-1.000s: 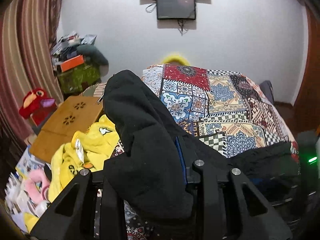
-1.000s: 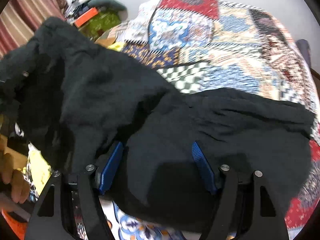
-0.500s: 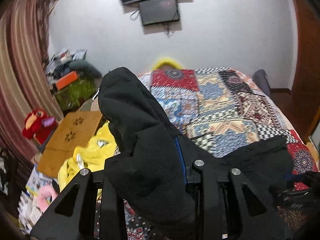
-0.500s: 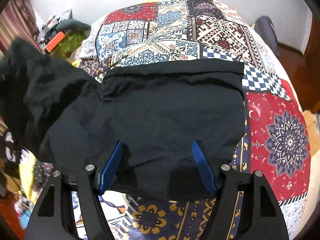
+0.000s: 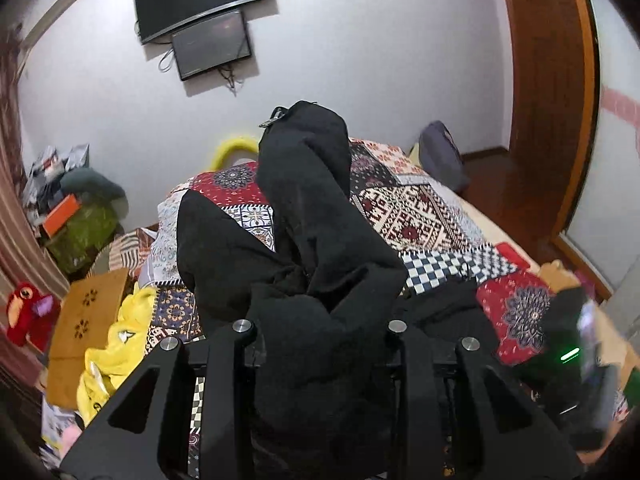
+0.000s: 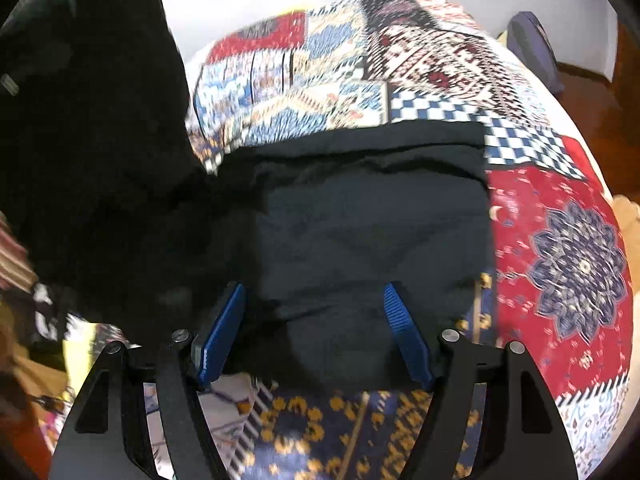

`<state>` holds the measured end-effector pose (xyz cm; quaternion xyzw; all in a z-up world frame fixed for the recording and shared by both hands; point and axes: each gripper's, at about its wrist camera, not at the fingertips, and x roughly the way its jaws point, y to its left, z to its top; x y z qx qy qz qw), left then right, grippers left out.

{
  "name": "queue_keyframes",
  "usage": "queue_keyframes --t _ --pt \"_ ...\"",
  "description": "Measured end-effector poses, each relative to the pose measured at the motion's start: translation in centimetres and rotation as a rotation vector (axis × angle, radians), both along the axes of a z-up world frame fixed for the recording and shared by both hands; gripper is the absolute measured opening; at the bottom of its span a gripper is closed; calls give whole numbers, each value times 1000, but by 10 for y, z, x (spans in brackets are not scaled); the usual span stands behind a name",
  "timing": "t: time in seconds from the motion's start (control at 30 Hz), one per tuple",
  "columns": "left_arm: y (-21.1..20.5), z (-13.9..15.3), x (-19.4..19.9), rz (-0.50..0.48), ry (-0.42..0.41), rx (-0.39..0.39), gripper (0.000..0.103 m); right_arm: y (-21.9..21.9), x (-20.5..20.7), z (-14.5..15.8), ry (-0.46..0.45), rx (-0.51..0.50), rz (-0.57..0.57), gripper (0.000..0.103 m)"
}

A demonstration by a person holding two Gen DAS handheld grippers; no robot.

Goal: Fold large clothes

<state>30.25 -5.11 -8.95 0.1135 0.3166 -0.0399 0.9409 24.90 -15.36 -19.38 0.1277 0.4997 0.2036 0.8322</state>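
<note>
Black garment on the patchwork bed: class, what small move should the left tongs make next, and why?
Probably carry the raised bunch across and lower it. The left tongs clamp a bunched part of the black garment held up above the patchwork bedspread, while the part before the right tongs already lies flat.

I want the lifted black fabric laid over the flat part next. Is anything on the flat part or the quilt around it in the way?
Nothing visible does. The flat part of the black garment lies bare on the quilt. The left gripper is bunched on the lifted fabric; the right gripper straddles the near edge.
</note>
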Motion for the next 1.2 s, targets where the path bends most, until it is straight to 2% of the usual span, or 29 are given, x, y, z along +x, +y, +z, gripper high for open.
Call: queue_keyframes --t 0.07,0.17,0.23,0.3,0.43,0.57,0.67,0.77,0.83,0.93,1.03,1.2 --pt "-3 -1 1 -3 6 15 29 -21 -8 2 -2 -6 -42 68" --pt "-5 -1 1 -4 9 18 29 -46 -14 -8 9 -77 -111 68" --pt "-8 0 2 -3 14 9 29 -57 -11 -25 67 -85 -136 68" --pt "-12 2 2 -9 19 -9 29 -59 -9 -38 94 -41 -143 68" --pt "-24 7 4 -62 41 -62 27 -56 -4 -44 106 29 -130 68" --pt "-47 9 9 -151 98 -142 27 -45 0 -49 115 40 -98 68" --pt "-68 -3 15 -213 171 -172 27 -44 4 -51 112 42 -95 68" --pt "-87 -27 23 -267 263 -186 27 -49 4 -52 120 60 -99 68" --pt "-94 -47 28 -288 341 -203 27 -52 0 -51 124 64 -98 68" --pt "-101 -68 28 -312 401 -209 27 -64 -18 -44 110 40 -105 68" --pt "-104 -79 23 -332 422 -199 27 -78 -30 -39 94 -24 -128 68" --pt "-112 -98 -1 -361 371 -88 27 -108 -45 -33 89 -124 -182 68"
